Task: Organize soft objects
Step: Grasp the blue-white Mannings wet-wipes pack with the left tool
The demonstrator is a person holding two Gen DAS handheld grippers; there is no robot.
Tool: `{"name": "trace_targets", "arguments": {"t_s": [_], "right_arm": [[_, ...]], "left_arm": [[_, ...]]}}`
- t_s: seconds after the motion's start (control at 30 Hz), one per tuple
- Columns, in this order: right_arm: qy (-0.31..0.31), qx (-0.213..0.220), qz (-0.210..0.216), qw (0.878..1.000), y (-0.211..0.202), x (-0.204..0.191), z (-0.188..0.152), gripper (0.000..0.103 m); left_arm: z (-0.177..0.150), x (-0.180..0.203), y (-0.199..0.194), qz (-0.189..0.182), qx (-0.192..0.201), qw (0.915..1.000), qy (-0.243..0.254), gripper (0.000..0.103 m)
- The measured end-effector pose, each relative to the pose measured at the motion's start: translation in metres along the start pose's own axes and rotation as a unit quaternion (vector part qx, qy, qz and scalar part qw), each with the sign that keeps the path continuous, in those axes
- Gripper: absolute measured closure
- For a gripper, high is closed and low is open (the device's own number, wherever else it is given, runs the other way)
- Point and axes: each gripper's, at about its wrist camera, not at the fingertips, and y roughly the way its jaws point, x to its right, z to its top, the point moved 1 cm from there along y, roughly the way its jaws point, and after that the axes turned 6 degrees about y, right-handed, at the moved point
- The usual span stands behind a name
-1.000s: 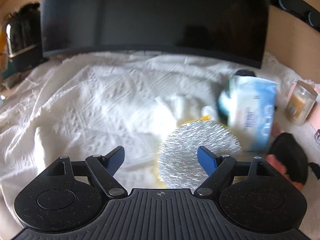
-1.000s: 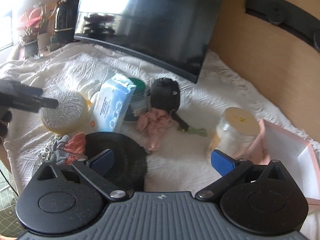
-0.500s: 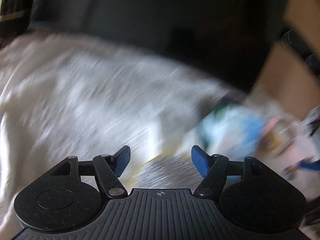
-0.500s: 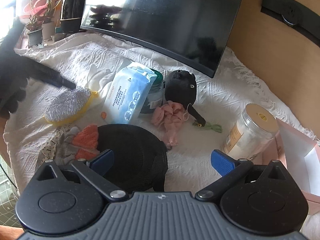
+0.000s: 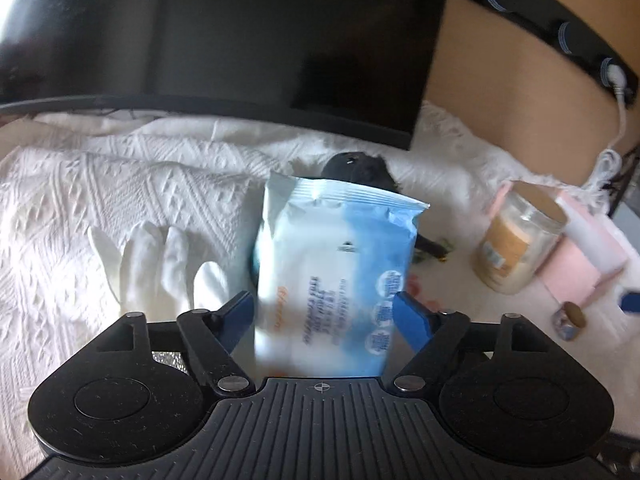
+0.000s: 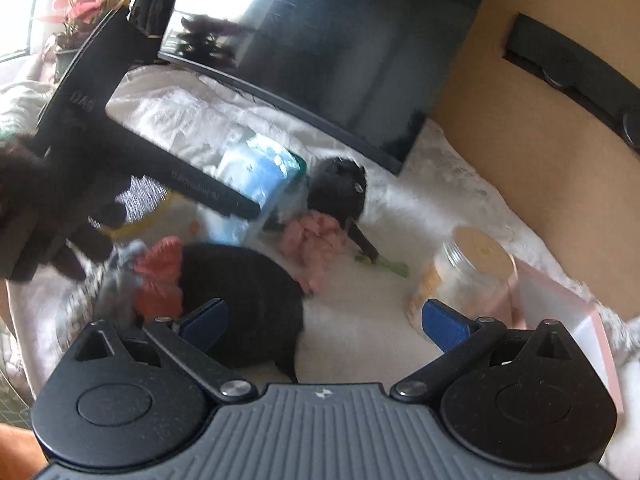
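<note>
A blue-and-white pack of wet wipes (image 5: 340, 272) stands between the open jaws of my left gripper (image 5: 326, 314); the pads sit at its sides, and I cannot tell whether they touch it. The pack also shows in the right wrist view (image 6: 256, 172), partly behind the left gripper's finger (image 6: 200, 188). A white glove (image 5: 160, 264) lies left of the pack. My right gripper (image 6: 324, 322) is open and empty above a black cap (image 6: 244, 304). A pink cloth (image 6: 316, 240), an orange-and-grey knit piece (image 6: 156, 276) and a black pouch (image 6: 340, 188) lie on the white cloth.
A dark monitor (image 5: 224, 40) stands at the back. A clear jar (image 5: 516, 240) and a pink box (image 5: 580, 264) are on the right; the jar also appears in the right wrist view (image 6: 464, 272). A silver-and-yellow scrubber (image 6: 144, 200) lies left. Plants (image 6: 80, 4) stand far left.
My left gripper has swung right from the scrubber to the wet wipes pack, which now sits between its jaws. My right gripper has moved closer over the black cap.
</note>
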Motion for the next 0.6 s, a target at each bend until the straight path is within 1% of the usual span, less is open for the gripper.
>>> {"name": "trace_targets", "arguments": {"t_s": [0.03, 0.07, 0.13, 0.23, 0.3, 0.4, 0.47, 0.5, 0.57, 0.6], "right_arm": [[0.005, -0.006, -0.002, 1.0, 0.0, 0.001, -0.002, 0.0], [0.009, -0.011, -0.003, 1.0, 0.001, 0.003, -0.005, 0.0], [0.014, -0.019, -0.006, 1.0, 0.001, 0.004, -0.009, 0.0], [0.019, -0.025, -0.004, 0.999, 0.002, 0.003, -0.014, 0.0], [0.025, -0.03, -0.001, 0.999, 0.004, 0.002, -0.015, 0.0], [0.028, -0.033, 0.004, 0.999, 0.008, -0.001, -0.014, 0.0], [0.025, -0.04, 0.008, 0.999, 0.012, -0.004, -0.012, 0.0], [0.023, -0.038, 0.009, 0.999, 0.012, -0.006, -0.011, 0.0], [0.021, -0.033, 0.011, 0.999, 0.014, -0.007, -0.007, 0.0], [0.02, -0.029, 0.012, 0.999, 0.013, -0.006, -0.006, 0.0]], "left_arm": [[0.001, 0.0, 0.004, 0.006, -0.006, 1.0, -0.002, 0.016], [0.001, -0.001, 0.009, 0.01, -0.01, 0.9999, -0.004, 0.011], [-0.001, -0.001, 0.011, 0.011, -0.018, 0.9998, -0.006, 0.009], [-0.003, 0.008, 0.01, 0.01, -0.022, 0.9997, 0.001, 0.016], [-0.005, 0.014, 0.006, 0.016, -0.019, 0.9997, 0.002, 0.015], [-0.005, 0.014, 0.007, 0.033, -0.016, 0.9991, -0.019, 0.015], [-0.005, 0.015, 0.015, 0.048, -0.027, 0.9983, -0.02, 0.016], [-0.005, 0.015, 0.018, 0.049, -0.034, 0.9981, -0.018, 0.018], [-0.008, 0.013, 0.021, 0.031, -0.048, 0.9982, -0.019, 0.022], [-0.009, 0.011, 0.017, 0.025, -0.045, 0.9984, -0.023, 0.022]]}}
